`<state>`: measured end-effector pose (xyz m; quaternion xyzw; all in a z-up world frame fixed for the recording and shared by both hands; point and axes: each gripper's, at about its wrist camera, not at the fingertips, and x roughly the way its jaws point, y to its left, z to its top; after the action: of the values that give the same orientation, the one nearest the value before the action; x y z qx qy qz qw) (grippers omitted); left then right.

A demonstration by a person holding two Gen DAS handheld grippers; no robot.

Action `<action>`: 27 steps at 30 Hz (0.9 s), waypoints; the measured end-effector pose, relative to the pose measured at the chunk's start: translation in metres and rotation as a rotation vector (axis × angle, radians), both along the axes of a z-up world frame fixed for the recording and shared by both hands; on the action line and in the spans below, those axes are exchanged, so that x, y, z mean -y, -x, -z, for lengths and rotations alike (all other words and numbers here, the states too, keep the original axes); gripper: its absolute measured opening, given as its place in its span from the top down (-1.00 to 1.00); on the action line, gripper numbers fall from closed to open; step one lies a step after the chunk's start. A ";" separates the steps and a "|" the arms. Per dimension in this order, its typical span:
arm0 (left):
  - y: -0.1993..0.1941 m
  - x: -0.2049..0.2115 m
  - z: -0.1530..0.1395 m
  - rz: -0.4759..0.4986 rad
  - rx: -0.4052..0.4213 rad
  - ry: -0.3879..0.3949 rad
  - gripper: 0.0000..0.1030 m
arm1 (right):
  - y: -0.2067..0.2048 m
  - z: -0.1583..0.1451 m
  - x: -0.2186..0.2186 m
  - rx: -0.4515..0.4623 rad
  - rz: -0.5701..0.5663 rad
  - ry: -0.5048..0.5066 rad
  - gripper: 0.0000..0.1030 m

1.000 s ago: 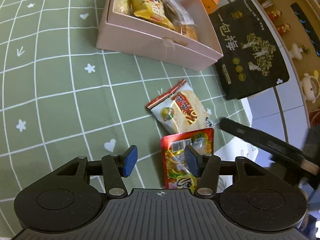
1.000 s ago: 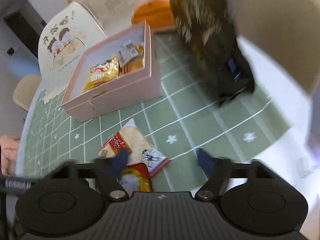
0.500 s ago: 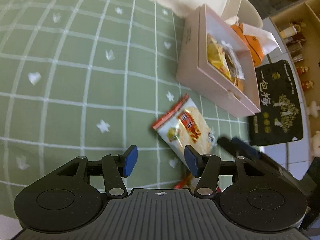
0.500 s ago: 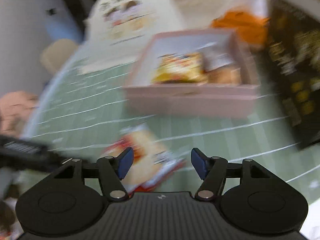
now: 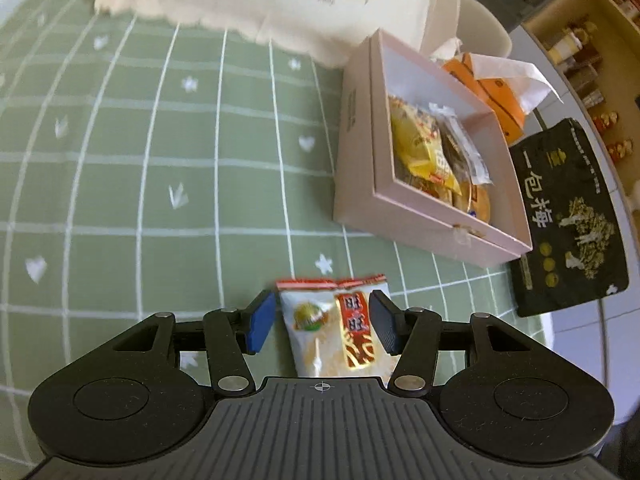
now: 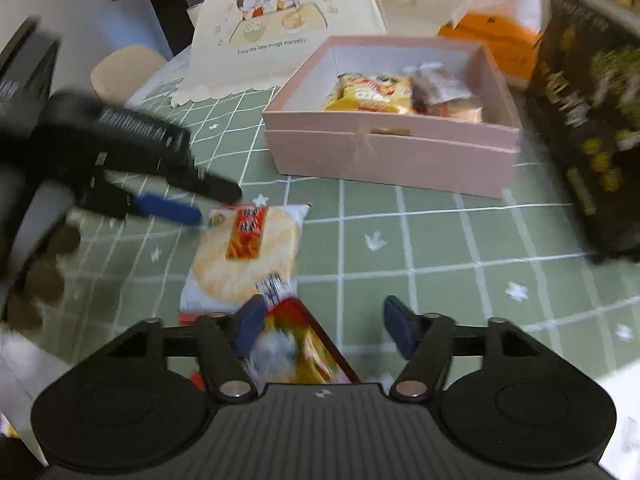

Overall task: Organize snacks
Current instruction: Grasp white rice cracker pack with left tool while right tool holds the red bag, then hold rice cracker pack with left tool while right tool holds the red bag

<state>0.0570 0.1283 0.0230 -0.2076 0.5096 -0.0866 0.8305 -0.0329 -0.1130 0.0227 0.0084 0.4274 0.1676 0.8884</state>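
Observation:
A white and red rice-cracker packet [image 5: 340, 328] lies on the green checked cloth between the open fingers of my left gripper [image 5: 322, 326]; it also shows in the right wrist view [image 6: 246, 256], with the left gripper [image 6: 172, 208] at its far end. A red snack packet [image 6: 300, 348] lies between the open fingers of my right gripper [image 6: 324, 328], nearer its left finger. The pink box [image 5: 360, 152] [image 6: 392, 156] stands open beyond, with a yellow packet [image 6: 370, 94] and clear-wrapped snacks inside.
A black plum-snack bag [image 5: 568, 216] [image 6: 588, 128] lies right of the box. An orange tissue box [image 5: 492, 92] [image 6: 496, 28] is behind it. The cartoon-printed box lid [image 6: 276, 24] stands at the back. A shelf [image 5: 580, 40] with small bottles is at far right.
My left gripper swung over so the rice-cracker packet now sits between its fingers. My right gripper moved down over the red packet, which now lies between its fingers.

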 end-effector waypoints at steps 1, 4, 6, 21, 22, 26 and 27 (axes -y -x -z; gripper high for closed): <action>0.002 0.002 -0.003 0.012 0.011 -0.028 -0.11 | 0.010 -0.002 0.002 0.012 -0.008 0.013 -0.49; 0.016 0.013 -0.008 0.067 0.043 -0.121 -0.11 | 0.032 0.002 0.005 -0.046 -0.089 -0.014 -0.57; 0.024 0.023 -0.005 0.094 0.041 -0.158 -0.11 | 0.043 0.006 0.002 -0.061 -0.137 0.013 -0.66; 0.040 0.049 0.014 -0.004 0.129 -0.284 -0.27 | 0.020 0.027 0.065 -0.007 0.107 0.126 -0.77; 0.040 0.051 0.014 0.002 0.133 -0.288 -0.27 | 0.017 0.029 0.074 -0.020 0.124 0.093 -0.80; 0.041 0.053 0.008 -0.002 0.124 -0.251 -0.14 | 0.021 0.032 0.084 0.008 0.156 0.078 -0.88; 0.042 0.056 0.004 -0.006 0.138 -0.252 -0.14 | 0.023 0.033 0.082 0.015 0.157 0.082 -0.93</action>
<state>0.0146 0.0723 0.0191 -0.0968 0.4575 -0.0337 0.8833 -0.0561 -0.1948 -0.0100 0.0041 0.4251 0.0800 0.9016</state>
